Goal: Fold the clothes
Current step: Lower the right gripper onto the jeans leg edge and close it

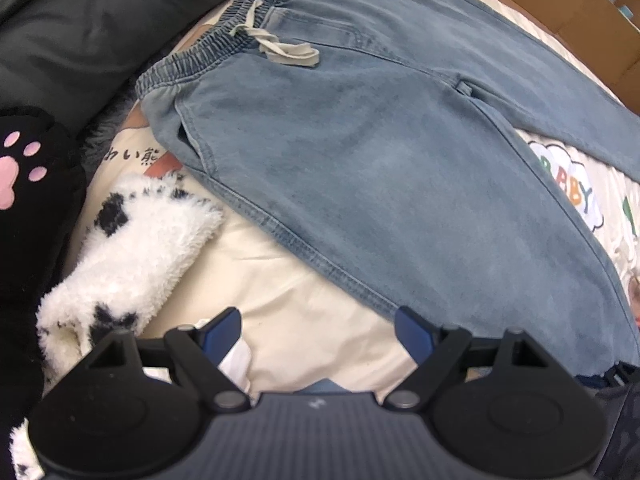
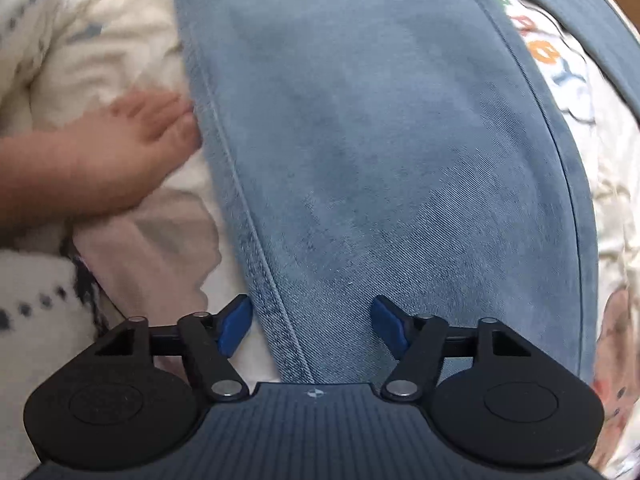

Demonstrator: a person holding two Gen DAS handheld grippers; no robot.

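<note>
- My left tongs are spread wide and grasp nothing — the blue pads hang over cream bedding, the right pad just at the side seam of the jeans.
- My right tongs are also released, jaws apart, straddling the stitched edge of one jeans leg; I cannot tell whether the pads touch the cloth.
- The jeans lie spread flat on the bed, light-blue denim, elastic waistband toward the bed's far left corner with a pale drawstring loose across the front; the legs run off toward the right edge.
- Just left of my left tongs lies a fluffy white-and-black fleece piece, near the jeans' hip but apart from it.
- Beyond that, at the left edge, a black item with a pink paw print, and dark grey fabric behind it.
- In the right wrist view a bare foot rests on the bedding, toes right beside the jeans' seam.
- A cardboard box stands past the bed's far edge.
</note>
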